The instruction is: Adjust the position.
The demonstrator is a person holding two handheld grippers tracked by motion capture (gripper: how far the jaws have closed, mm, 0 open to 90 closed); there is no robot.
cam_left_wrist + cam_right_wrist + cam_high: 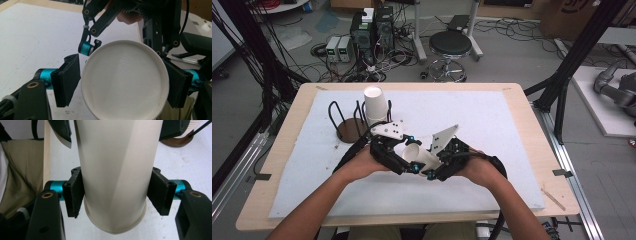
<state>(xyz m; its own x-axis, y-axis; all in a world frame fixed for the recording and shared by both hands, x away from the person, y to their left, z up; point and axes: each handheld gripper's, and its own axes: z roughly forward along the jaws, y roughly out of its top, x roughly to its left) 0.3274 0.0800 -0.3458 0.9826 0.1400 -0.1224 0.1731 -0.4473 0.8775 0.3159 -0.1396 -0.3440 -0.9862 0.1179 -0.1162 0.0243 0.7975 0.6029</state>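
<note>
While the right gripper [113,195] clamps the paper cup [115,170] sideways above the bench's near edge, the left gripper [122,85] brackets its base, jaws parted, seemingly for a handover.

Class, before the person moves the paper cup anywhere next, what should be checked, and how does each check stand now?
1. Right gripper holds the paper cup: ok, both pads press its sides.
2. Cup wall undamaged: not ok, a crease runs down it between the pads.
3. Left gripper grips the cup too: cannot tell; one pad touches, the other may sit just off its edge.
4. Wire stand upright on the table: ok.
5. Upturned cup seated on the stand: ok, it stands straight.
</note>
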